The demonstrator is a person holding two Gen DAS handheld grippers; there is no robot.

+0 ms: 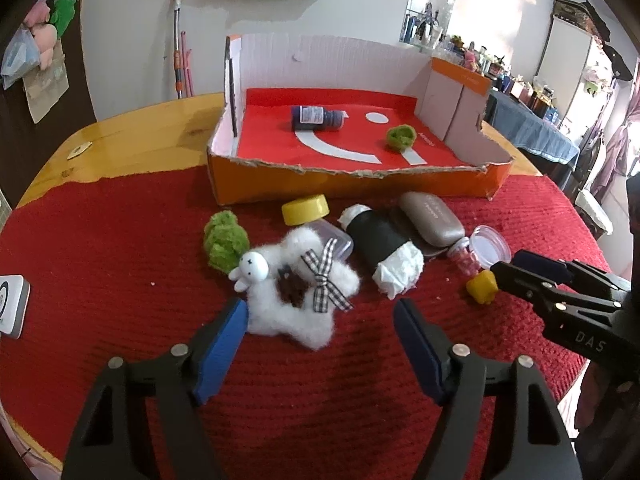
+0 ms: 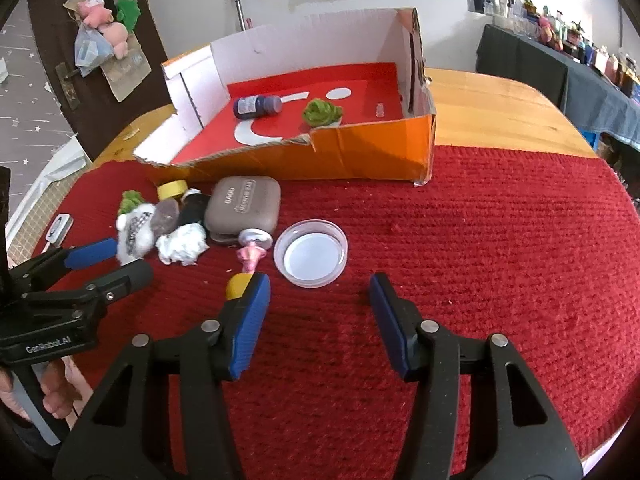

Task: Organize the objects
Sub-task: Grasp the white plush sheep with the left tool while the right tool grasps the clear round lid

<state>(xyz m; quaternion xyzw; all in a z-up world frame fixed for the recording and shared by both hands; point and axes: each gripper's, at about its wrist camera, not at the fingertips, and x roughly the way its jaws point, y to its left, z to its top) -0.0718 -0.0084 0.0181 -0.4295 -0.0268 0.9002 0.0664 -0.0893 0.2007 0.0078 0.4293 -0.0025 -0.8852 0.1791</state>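
In the left wrist view my left gripper (image 1: 320, 310) stands open low over the red cloth. A white fluffy star toy (image 1: 296, 304) with a checked bow lies between its fingers, nearer the left pad (image 1: 228, 336). My right gripper (image 2: 320, 284) is open too, and a clear round lid (image 2: 310, 254) sits just ahead of the gap. A small yellow piece (image 2: 238, 284) lies outside its left finger. The orange box (image 1: 360, 184) behind holds a dark blue bottle (image 1: 316, 117) and a green pom-pom (image 1: 400, 139).
On the cloth lie a yellow-capped clear jar (image 1: 306, 208), a green fluffy toy (image 1: 222, 242), a black roll stuffed with tissue (image 1: 384, 248), a grey case (image 1: 432, 218) and a pink bead vial (image 1: 464, 258). A white device (image 1: 12, 306) sits at the left edge.
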